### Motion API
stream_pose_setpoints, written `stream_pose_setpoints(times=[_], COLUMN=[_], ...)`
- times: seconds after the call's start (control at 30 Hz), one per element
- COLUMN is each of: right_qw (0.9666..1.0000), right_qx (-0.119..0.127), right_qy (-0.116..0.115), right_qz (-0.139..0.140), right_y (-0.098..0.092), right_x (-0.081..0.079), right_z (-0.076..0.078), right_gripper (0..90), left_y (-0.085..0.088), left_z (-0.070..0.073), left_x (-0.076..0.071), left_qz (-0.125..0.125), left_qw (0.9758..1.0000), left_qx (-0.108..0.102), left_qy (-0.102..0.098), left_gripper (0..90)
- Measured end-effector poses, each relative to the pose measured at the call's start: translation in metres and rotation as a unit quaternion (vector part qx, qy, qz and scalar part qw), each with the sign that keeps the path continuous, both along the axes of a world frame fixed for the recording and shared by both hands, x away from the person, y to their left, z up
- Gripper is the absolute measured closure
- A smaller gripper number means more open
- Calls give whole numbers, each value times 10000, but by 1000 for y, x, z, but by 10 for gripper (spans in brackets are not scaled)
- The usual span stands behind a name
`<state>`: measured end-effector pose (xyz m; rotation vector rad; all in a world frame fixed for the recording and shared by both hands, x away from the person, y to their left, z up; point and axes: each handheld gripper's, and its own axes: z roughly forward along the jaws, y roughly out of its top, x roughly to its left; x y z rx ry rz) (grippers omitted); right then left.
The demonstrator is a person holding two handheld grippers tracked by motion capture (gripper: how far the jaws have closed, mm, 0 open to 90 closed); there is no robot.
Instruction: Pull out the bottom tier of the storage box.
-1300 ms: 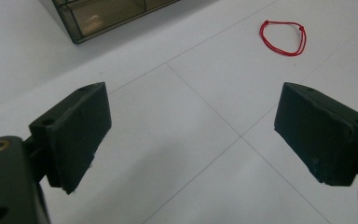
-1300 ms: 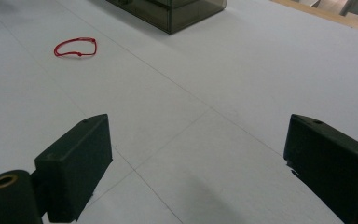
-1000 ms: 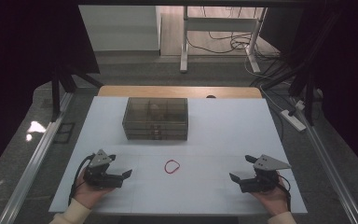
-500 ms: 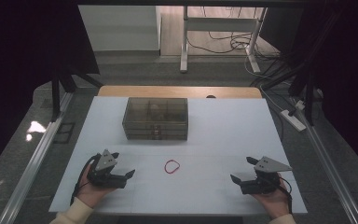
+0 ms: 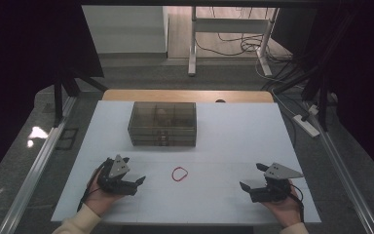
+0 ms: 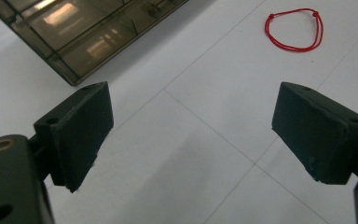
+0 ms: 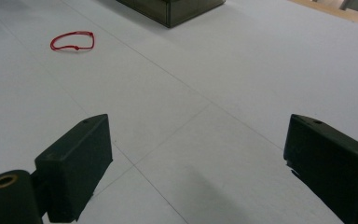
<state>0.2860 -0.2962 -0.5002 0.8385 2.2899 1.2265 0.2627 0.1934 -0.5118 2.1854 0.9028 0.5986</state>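
Observation:
A thin red string loop (image 5: pixel 179 174) lies flat on the white table (image 5: pixel 233 141), near the front and between both hands. My left gripper (image 5: pixel 137 185) rests at the front left, jaws wide open and pointing right toward the loop (image 6: pixel 284 46), with only bare table between them. At the front right my right gripper (image 5: pixel 250 176) is open too, aimed left, and the loop (image 7: pixel 77 47) lies far off to its upper left. A smoky translucent box with compartments (image 5: pixel 163 124) stands behind the loop, lid down.
The box's corner (image 6: pixel 84 32) sits close ahead of the left gripper, and its edge (image 7: pixel 177 9) lies farther from the right one. A wooden strip (image 5: pixel 185 95) borders the table's far edge. Metal rails run down both sides, and cables lie on the floor beyond.
My left gripper has slid a little to the right, toward the loop. The right gripper, the loop and the box have stayed put.

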Motion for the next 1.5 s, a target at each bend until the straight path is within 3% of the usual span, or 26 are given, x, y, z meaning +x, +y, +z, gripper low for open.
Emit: stream_pose_setpoints(times=[0.13, 0.97, 1.5], right_qw=[10000, 10000, 9999], right_qx=[-7, -80, -146], right_qy=[8, 29, 75], right_qz=[10, 24, 24], right_y=[1, 4, 4], right_x=[1, 3, 4], right_z=[-1, -2, -4], right_gripper=[73, 73, 74], left_y=[-3, -19, -31], left_z=[-1, -3, -8], left_x=[0, 18, 25], left_qz=[-34, -167, -302], left_qw=[9999, 9987, 9958], left_qx=[126, 423, 791], left_qy=[-84, -214, -342], left_gripper=[131, 142, 165])
